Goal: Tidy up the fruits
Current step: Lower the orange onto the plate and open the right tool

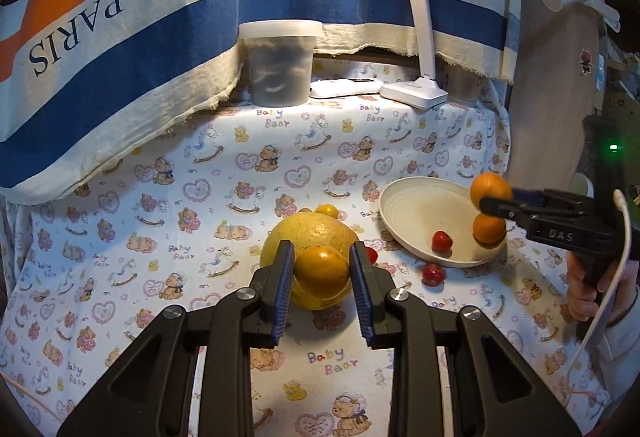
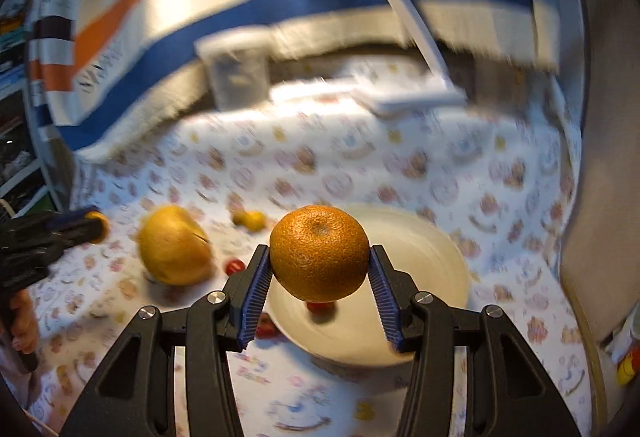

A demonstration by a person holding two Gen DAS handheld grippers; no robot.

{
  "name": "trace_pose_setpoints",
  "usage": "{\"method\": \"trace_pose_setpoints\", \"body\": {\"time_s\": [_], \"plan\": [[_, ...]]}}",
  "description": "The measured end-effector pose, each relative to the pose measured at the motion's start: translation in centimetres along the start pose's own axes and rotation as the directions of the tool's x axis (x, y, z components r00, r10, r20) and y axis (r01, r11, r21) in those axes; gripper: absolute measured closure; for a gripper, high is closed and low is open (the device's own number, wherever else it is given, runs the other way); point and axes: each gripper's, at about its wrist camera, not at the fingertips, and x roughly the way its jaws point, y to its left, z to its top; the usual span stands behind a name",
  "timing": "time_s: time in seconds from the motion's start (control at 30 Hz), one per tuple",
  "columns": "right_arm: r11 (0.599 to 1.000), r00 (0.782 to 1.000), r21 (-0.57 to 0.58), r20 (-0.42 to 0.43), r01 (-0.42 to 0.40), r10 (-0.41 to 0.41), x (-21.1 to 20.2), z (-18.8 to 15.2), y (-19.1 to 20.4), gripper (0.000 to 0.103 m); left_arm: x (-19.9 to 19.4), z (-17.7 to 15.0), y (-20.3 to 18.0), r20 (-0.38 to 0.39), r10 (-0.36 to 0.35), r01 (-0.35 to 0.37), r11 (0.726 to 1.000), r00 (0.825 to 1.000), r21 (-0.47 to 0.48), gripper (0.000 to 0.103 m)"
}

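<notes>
While the left wrist view looks down the left gripper (image 1: 321, 269), its jaws are nearly closed on a small yellow-orange fruit (image 1: 322, 269), gripped across its middle; smooth and firm, it could slip. A large pomelo (image 1: 308, 233) behind looks too heavy and wide for the gripper. At three o'clock sits the plate (image 1: 404, 197), holding an orange (image 1: 489, 229).

Seen from the right wrist, the right gripper (image 2: 319, 269) holds a mandarin (image 2: 319, 252) partway open above the plate (image 2: 448, 261), pads at nine and three o'clock; the pebbled, yielding rind grips well.
</notes>
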Motion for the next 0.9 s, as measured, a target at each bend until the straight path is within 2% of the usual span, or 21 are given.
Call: {"method": "trace_pose_setpoints", "body": {"time_s": [0.13, 0.2, 0.47, 0.67, 0.9], "plan": [[0.999, 0.994, 0.041, -0.107, 0.020, -0.016, 2.4, -0.9, -1.3, 0.052, 0.4, -0.2, 0.0, -0.011, 0.057, -0.057, 0.998, 0.998, 0.006, 0.076], [0.999, 0.990, 0.043, -0.141, 0.028, -0.022, 3.2, -1.3, -1.5, 0.052, 0.7, -0.3, 0.2, -0.017, 0.060, -0.060, 0.998, 0.998, 0.002, 0.076], [0.999, 0.985, 0.043, -0.174, 0.021, -0.013, 3.9, -1.8, -1.2, 0.052, 0.4, -0.2, 0.3, -0.005, 0.055, -0.055, 0.998, 0.998, -0.002, 0.076], [0.998, 0.973, 0.053, -0.230, 0.034, -0.021, 4.9, -2.2, -1.3, 0.052, 0.4, -0.3, 0.1, -0.009, 0.059, -0.059, 0.998, 0.998, 0.012, 0.076], [0.999, 0.974, 0.021, -0.221, 0.047, -0.041, 4.8, -2.3, -0.9, 0.049, 0.3, -0.3, -0.1, -0.005, 0.051, -0.051, 0.999, 0.999, 0.018, 0.076]]}}
